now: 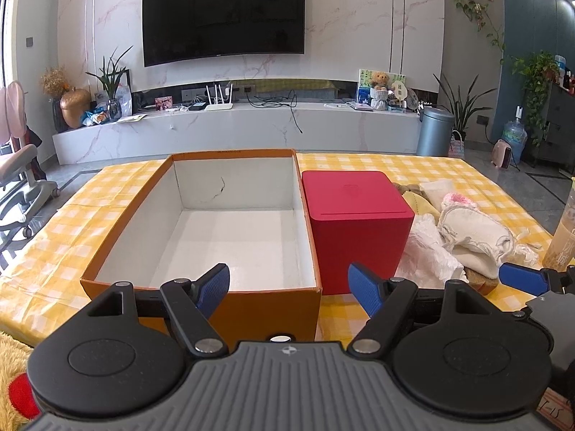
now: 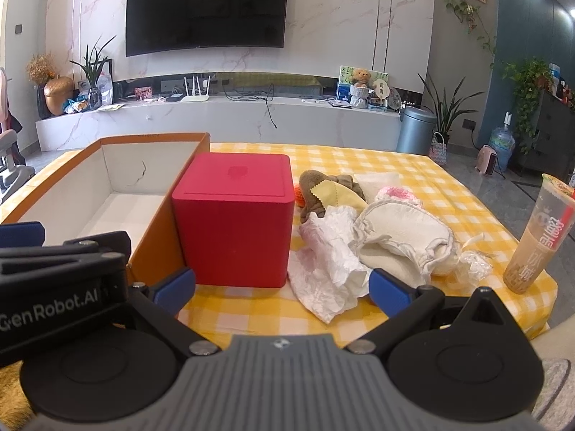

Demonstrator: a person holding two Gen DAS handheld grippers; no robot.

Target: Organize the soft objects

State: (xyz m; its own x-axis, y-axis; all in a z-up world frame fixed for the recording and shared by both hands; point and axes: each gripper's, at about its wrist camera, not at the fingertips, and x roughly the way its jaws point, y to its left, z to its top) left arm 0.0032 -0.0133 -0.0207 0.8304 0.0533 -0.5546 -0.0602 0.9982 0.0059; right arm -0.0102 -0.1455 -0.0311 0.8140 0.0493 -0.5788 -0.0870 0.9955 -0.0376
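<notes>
Heap of soft objects [image 2: 377, 230] on the yellow-checked desk [image 2: 413, 168], at three o'clock of the red box [image 2: 233, 215]: crumpled white plastic [image 2: 330, 262], cream cloth [image 2: 406, 237], pink knit piece [image 2: 395, 194], brown plush [image 2: 323, 186]. Orange box [image 1: 201, 215], white inside, touching the red box at its nine o'clock. Milk tea cup [image 2: 539, 233] at three o'clock of the heap. Left tool [image 1: 289, 287] released, nothing between the fingers. Right tool [image 2: 282, 287] likewise spread wide, gripping nothing.

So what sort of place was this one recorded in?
Most likely a home living room: a wall-mounted TV above a long marble media shelf, houseplants, and a table with a yellow checked cloth.
</notes>
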